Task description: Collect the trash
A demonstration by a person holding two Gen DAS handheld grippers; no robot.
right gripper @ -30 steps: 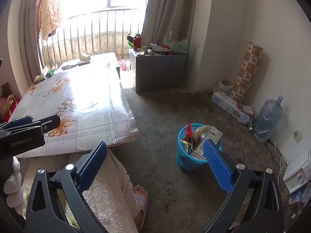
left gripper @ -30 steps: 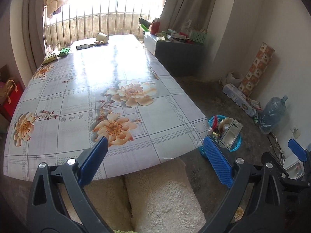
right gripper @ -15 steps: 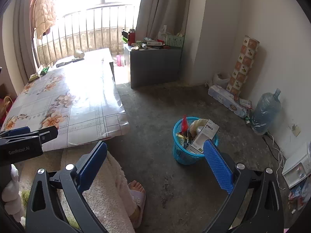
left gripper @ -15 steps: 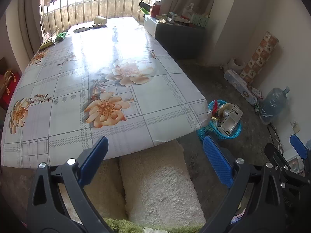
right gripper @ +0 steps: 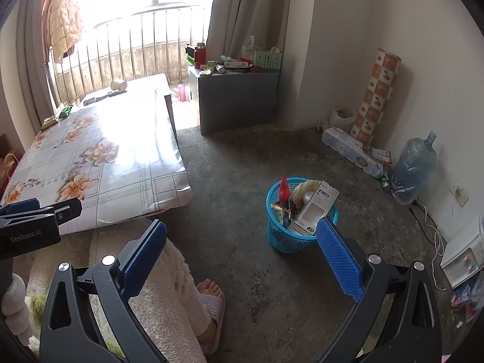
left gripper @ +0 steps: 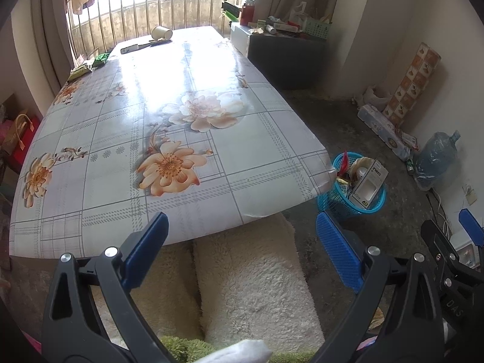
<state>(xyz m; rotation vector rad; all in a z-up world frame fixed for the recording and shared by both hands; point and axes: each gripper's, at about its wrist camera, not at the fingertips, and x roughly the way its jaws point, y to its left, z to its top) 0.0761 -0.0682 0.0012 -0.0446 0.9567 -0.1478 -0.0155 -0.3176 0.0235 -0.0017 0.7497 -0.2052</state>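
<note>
A blue trash basket (right gripper: 284, 236) (left gripper: 334, 202) stands on the concrete floor right of the table, stuffed with a white cable box (right gripper: 314, 208), wrappers and other rubbish. At the table's far end lie a tipped paper cup (left gripper: 161, 32), a flat dark-and-white item (left gripper: 133, 48) and green snack wrappers (left gripper: 101, 58). My left gripper (left gripper: 242, 251) is open and empty above the table's near edge. My right gripper (right gripper: 242, 254) is open and empty over the floor, the basket just beyond its right finger.
The flowered table (left gripper: 127, 121) fills the left. A person's fleece-clad legs (left gripper: 251, 275) and slippered foot (right gripper: 211, 296) sit below. A grey cabinet (right gripper: 239, 99) with clutter, a water jug (right gripper: 414, 166), a patterned roll (right gripper: 378, 96) and a white appliance (right gripper: 462, 254) line the walls.
Both views have shifted a little: the left gripper tilted down and back up over the table's near edge, the right one drew slightly back from the basket. Both stayed open and empty.
</note>
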